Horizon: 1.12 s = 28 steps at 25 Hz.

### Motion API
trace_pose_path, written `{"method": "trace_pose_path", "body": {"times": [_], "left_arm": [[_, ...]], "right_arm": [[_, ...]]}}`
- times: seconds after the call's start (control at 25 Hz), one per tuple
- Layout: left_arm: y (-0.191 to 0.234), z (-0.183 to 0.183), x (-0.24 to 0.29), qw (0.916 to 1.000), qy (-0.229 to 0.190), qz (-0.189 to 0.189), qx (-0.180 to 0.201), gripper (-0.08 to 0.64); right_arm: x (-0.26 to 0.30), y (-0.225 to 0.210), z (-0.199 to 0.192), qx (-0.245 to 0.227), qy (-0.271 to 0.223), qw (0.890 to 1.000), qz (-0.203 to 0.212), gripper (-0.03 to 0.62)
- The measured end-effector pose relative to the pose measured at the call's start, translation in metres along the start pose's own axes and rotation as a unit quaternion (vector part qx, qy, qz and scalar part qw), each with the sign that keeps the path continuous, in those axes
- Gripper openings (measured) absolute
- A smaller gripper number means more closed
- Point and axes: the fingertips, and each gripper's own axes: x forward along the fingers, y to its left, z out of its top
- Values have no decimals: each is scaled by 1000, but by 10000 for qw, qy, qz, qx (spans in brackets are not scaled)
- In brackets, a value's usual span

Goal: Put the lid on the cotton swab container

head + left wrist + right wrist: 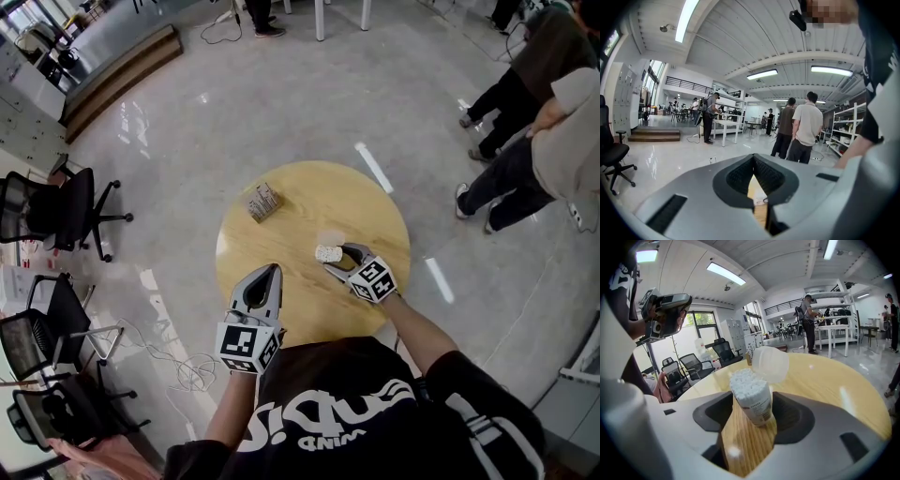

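The cotton swab container [328, 253], a clear tub packed with white swabs, stands on the round wooden table [309, 202]. Its translucent lid [330, 235] lies just beyond it. My right gripper [336, 259] is open, with the container between its jaws. In the right gripper view the container [751, 394] leans slightly inside the right gripper [750, 422], closer to the right pad, with bare wood showing beside the left pad. The lid [771, 363] rests behind it. My left gripper [273, 271] is shut and empty over the table's near left edge; its closed fingertips [753, 161] point across the room.
A small brown box of sticks [263, 201] sits at the table's far left. Office chairs [56, 206] stand on the left and cables [178, 366] lie on the floor. People [534, 122] stand to the right. The left gripper [665, 315] shows raised in the right gripper view.
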Motion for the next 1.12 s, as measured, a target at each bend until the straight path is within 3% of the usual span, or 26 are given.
{"method": "trace_pose_path", "body": {"times": [0.6, 0.84, 1.12], "left_arm": [[8, 6, -3, 9999, -138, 11, -40, 16], [7, 5, 1, 9996, -234, -114, -70, 134], [5, -2, 12, 9991, -156, -381, -80, 173]], "right_arm": [[4, 2, 5, -55, 65, 10000, 19, 252], [4, 0, 4, -65, 70, 10000, 28, 250], [6, -1, 1, -55, 63, 10000, 16, 250]]}}
